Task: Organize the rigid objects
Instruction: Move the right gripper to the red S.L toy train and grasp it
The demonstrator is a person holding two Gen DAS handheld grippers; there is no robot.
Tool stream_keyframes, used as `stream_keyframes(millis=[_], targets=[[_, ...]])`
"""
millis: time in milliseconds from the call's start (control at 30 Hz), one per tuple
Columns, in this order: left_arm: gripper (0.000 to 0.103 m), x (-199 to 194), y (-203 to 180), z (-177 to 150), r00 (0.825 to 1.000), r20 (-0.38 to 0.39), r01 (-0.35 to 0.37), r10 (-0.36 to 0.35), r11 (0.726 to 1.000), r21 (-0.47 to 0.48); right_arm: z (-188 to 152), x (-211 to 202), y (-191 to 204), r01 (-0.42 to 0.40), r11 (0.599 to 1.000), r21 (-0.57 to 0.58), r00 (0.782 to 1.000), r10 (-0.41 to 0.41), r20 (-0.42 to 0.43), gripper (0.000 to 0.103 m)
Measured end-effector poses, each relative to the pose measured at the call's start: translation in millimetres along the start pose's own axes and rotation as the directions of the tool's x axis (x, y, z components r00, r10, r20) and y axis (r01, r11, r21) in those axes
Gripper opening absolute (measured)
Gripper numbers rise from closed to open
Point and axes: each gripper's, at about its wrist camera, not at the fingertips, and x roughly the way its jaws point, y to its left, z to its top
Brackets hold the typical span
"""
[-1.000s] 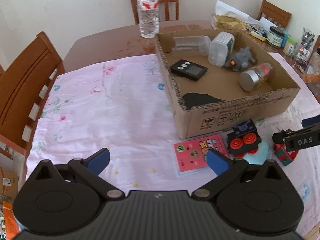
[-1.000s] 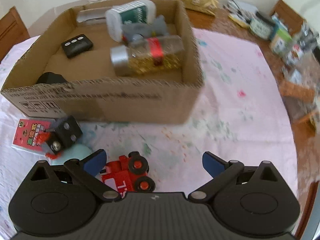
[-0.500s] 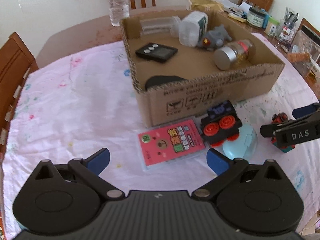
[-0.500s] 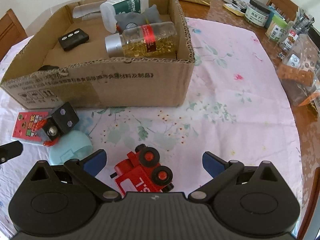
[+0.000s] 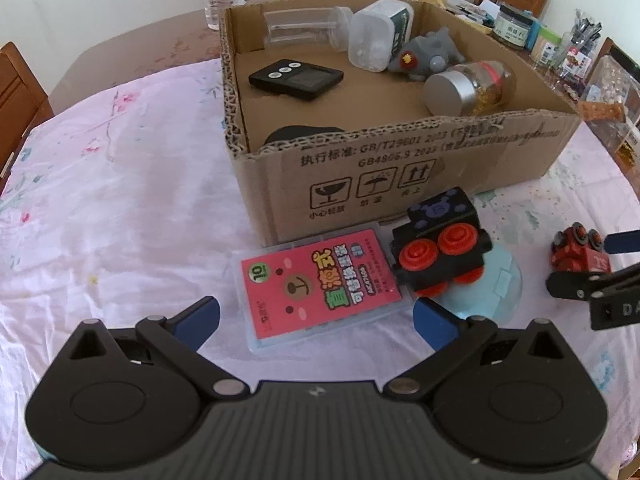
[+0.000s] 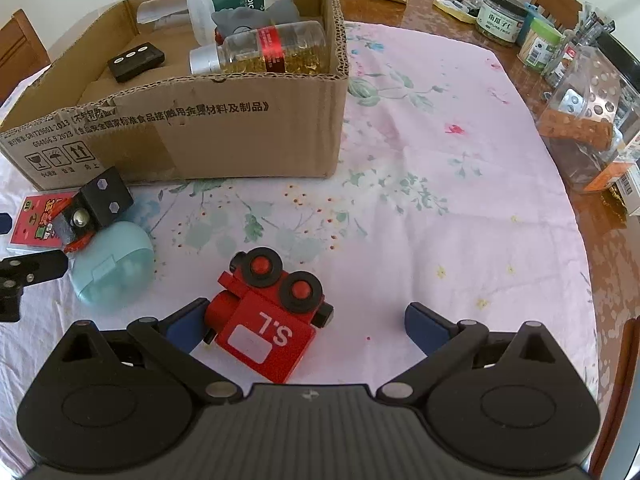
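Left gripper (image 5: 316, 316) jaws spread, nothing between the pads; pink card pack (image 5: 320, 282) lies flat on the worktop just ahead, between the jaws' line. Just right of it the black toy train (image 5: 440, 250), tipped on its side with red wheels facing the camera, rests against the pale blue case (image 5: 488, 284). Right gripper (image 6: 306, 322) jaws also spread; red toy train (image 6: 268, 322) on its side sits inside the gap, touching or nearly touching the left pad, well clear of the right pad. Cardboard box (image 6: 240, 136) stands ahead-left of the right jaws, straight ahead of the left ones. Only the left view shows the dark rounded item (image 5: 304, 134) behind the box's near wall and the clear container (image 5: 304, 28) at the back. Only the right view shows the red train's "S.L" label and the clutter of jars (image 6: 500, 16) along the far right of the worktop. Count in box: one black timer (image 5: 296, 78), one white bottle (image 5: 380, 32), one grey plush (image 5: 428, 54), one gold-filled jar (image 5: 468, 88), plus those two. Outside the box: two trains, one card pack, one blue case.
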Motion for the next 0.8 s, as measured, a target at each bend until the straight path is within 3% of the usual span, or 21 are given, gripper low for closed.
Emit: stream_keyframes(millis=[467,800], targets=[[0.102,0,27,-5,0.999,-0.012,-0.047,0.046,0.998,-0.039,-9,-5,-1,-0.013,0.999,-0.030,0.999,0.014,0.041,0.103],[0.102,2,25,-2,0.999,0.004,-0.045,0.045,0.998,-0.038,-23,-10,-15,0.006,1.000,0.013,0.997,-0.007,0.073,0.103]])
